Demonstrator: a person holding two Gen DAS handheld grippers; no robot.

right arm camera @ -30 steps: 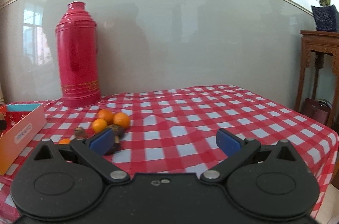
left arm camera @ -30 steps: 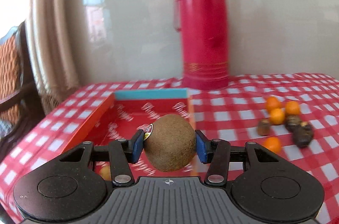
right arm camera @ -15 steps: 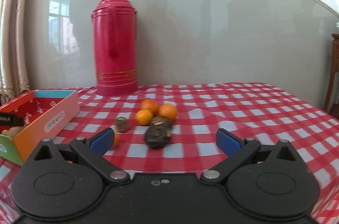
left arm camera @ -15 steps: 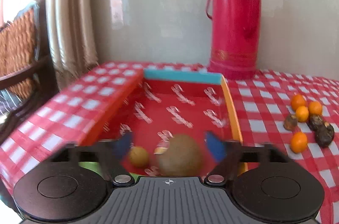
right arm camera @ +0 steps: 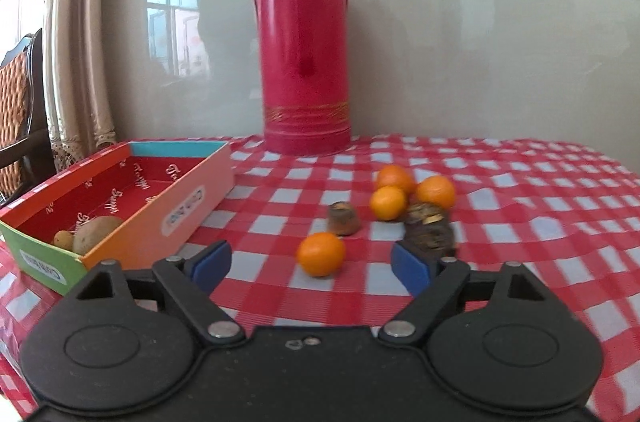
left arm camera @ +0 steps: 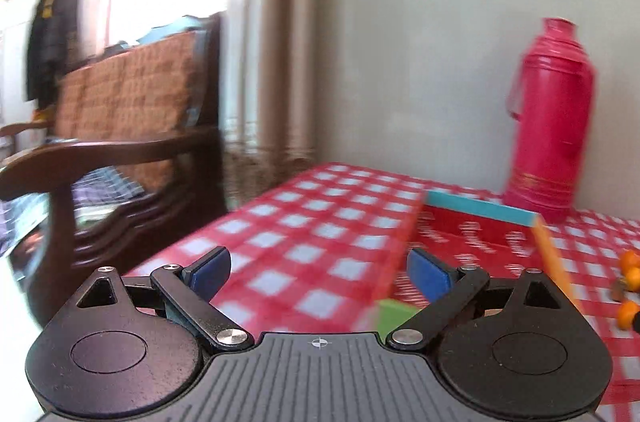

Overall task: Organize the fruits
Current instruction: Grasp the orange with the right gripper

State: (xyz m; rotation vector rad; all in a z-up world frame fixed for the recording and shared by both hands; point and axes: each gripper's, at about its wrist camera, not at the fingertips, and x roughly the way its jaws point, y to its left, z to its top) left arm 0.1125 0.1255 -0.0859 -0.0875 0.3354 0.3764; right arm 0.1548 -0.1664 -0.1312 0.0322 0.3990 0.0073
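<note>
Lying loose on the red-checked counter (right arm camera: 520, 206), the small round orange mandarin (right arm camera: 321, 253) sits just ahead of the right gripper (right arm camera: 310, 264), between its spread, empty jaws, so this hand is plainly the nearer. Three more mandarins (right arm camera: 412, 190) and dark wrinkled fruits (right arm camera: 430, 232) cluster just behind. The open red cardboard box (right arm camera: 176, 206), already holding a brown kiwi (right arm camera: 96, 232), lies to the left. The left gripper (left arm camera: 318, 272), jaws released and empty, points off toward the counter's left edge
</note>
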